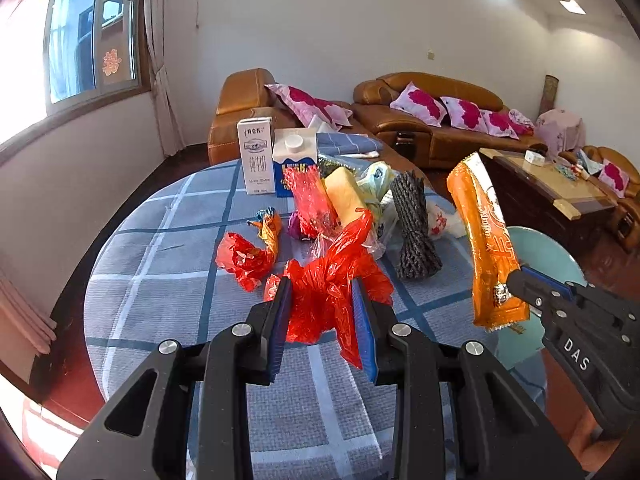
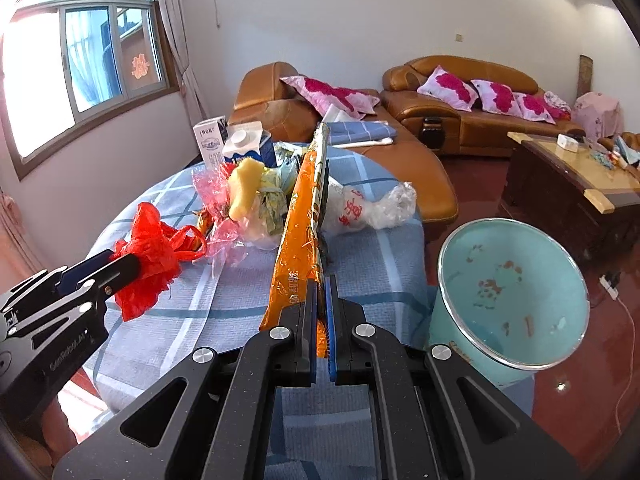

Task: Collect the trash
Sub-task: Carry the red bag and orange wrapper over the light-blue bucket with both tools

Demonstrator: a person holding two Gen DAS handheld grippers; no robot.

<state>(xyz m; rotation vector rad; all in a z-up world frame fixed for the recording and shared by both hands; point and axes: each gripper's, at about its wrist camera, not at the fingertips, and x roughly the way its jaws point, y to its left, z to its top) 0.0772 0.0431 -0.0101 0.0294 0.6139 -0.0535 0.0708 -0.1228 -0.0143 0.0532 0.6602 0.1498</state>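
The left gripper (image 1: 324,304) is clamped on a red plastic bag (image 1: 332,280) above the table (image 1: 160,248), while the right gripper (image 2: 320,320), at 3 o'clock, pinches an orange wrapper (image 2: 298,232) beside the teal bin (image 2: 512,288).

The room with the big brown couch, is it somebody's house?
Most likely yes, a home living room: a brown leather sofa with pink flowered cushions, a wooden coffee table, and a curtained window.
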